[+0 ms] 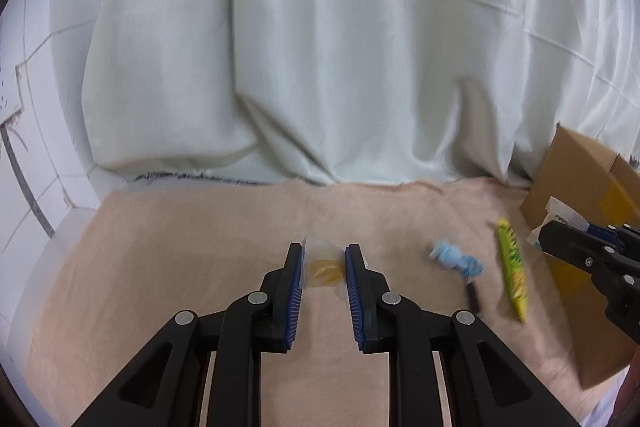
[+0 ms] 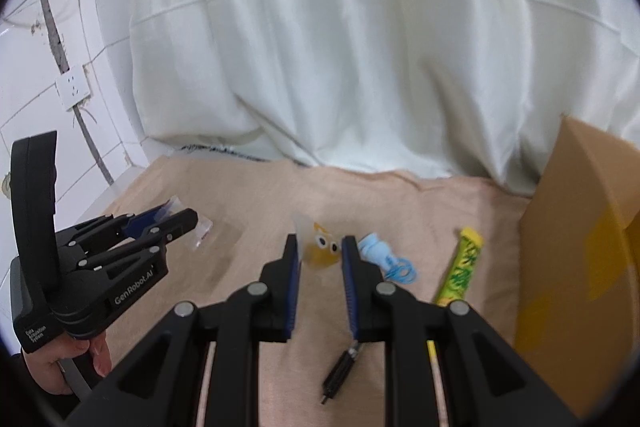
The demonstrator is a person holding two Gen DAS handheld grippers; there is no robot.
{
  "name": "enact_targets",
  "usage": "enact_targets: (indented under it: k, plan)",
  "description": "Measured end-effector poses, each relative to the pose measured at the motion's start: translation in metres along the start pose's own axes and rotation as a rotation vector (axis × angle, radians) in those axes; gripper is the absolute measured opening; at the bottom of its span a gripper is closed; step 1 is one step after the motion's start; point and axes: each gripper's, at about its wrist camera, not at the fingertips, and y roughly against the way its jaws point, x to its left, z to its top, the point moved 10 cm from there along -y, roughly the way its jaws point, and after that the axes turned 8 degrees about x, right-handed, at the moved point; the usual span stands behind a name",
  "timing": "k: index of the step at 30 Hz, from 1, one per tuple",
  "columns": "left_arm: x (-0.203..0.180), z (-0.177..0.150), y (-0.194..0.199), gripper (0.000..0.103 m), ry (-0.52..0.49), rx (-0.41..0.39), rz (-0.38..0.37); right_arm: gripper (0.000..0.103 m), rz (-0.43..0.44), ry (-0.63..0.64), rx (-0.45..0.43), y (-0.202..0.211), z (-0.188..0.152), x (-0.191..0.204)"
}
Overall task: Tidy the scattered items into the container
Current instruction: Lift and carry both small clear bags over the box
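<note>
Left gripper (image 1: 324,249) sits nearest, jaws closed on a clear packet (image 1: 322,269) with yellow in it; right gripper (image 2: 320,239) likewise clamps a yellow googly-eyed packet (image 2: 322,251), both clear of the tan cloth (image 1: 180,247).

Risks, as I judge them: cardboard box (image 2: 580,227) stands far right with a tall wall, so a low carry could clip it or drop short; both hands heading to one opening could collide; thin film held only at the tips could slip or twist out.

On the cloth between grippers and box: green-yellow sachet (image 1: 511,267), blue bundle (image 1: 452,257), small black tool (image 2: 340,375).

Hard to tell: box interior is hidden and its right side cut off; the left packet's contents are blurred; the right arm covers the sachet's near end in the right view; the blue bundle's identity is unclear.
</note>
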Motion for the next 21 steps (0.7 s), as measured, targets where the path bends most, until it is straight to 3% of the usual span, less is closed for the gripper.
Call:
enact_targets:
  k: [9,21]
  plan:
    - [-0.086,0.059,0.048,0.022,-0.092,-0.096,-0.061,0.023,-0.071,-0.044,-0.146,0.070,0.031,-0.048]
    - [-0.227,0.091,0.077,0.022,-0.229,-0.140,-0.204,0.023,-0.176,-0.197,-0.243,0.145,0.028,-0.149]
